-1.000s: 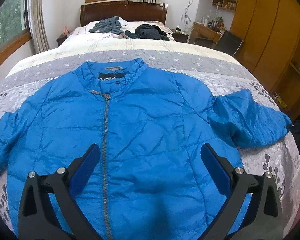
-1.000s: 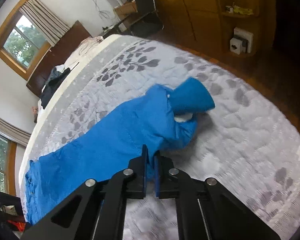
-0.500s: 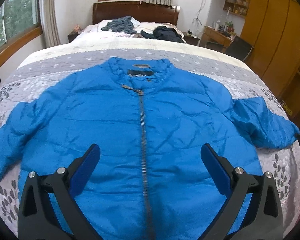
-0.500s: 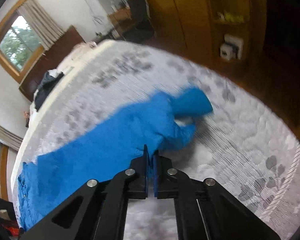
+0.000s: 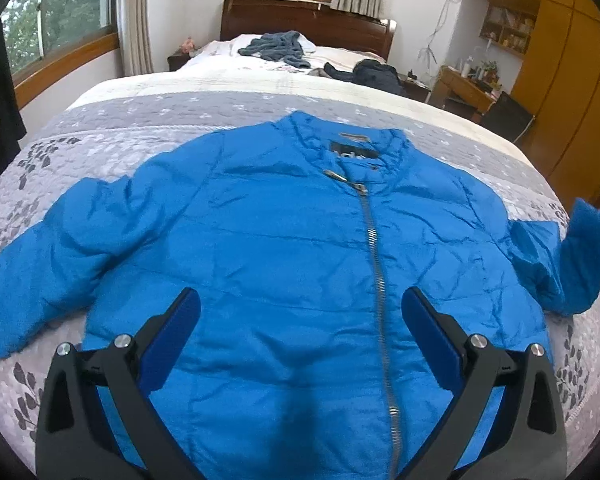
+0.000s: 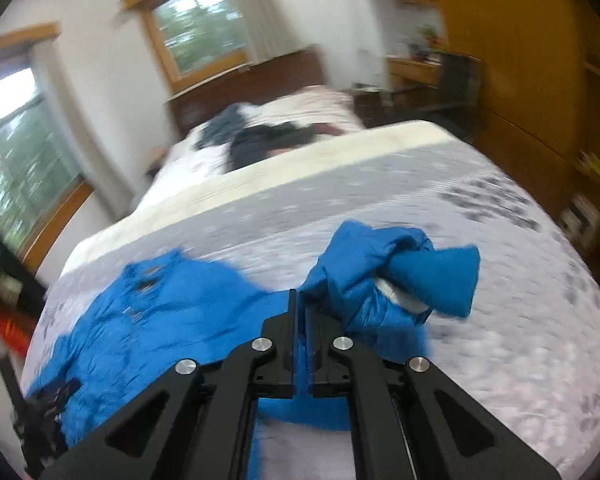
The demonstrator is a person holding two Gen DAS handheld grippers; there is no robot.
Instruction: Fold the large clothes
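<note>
A bright blue zipped puffer jacket [image 5: 284,240] lies front-up across the bed, collar toward the headboard. My left gripper [image 5: 300,312] hovers open over its lower front, nothing between the blue pads. Its left sleeve [image 5: 24,280] lies flat on the quilt. The right sleeve [image 5: 580,256] is raised at the bed's right edge. In the blurred right wrist view my right gripper [image 6: 302,304] is shut on that sleeve [image 6: 380,280], whose cuff end [image 6: 444,280] bunches and hangs just beyond the fingers. The jacket body [image 6: 156,312] stretches away to the left.
The bed has a grey floral quilt [image 5: 148,140]. A grey garment [image 5: 276,46] and a dark garment [image 5: 372,74] lie near the pillows and wooden headboard [image 5: 308,20]. A desk [image 5: 464,88] and wooden wardrobe [image 5: 572,80] stand right; windows are on the left.
My right gripper has lifted the right sleeve off the quilt and swung to face the headboard. The left gripper's view has shifted left, so the jacket sits further right in frame.
</note>
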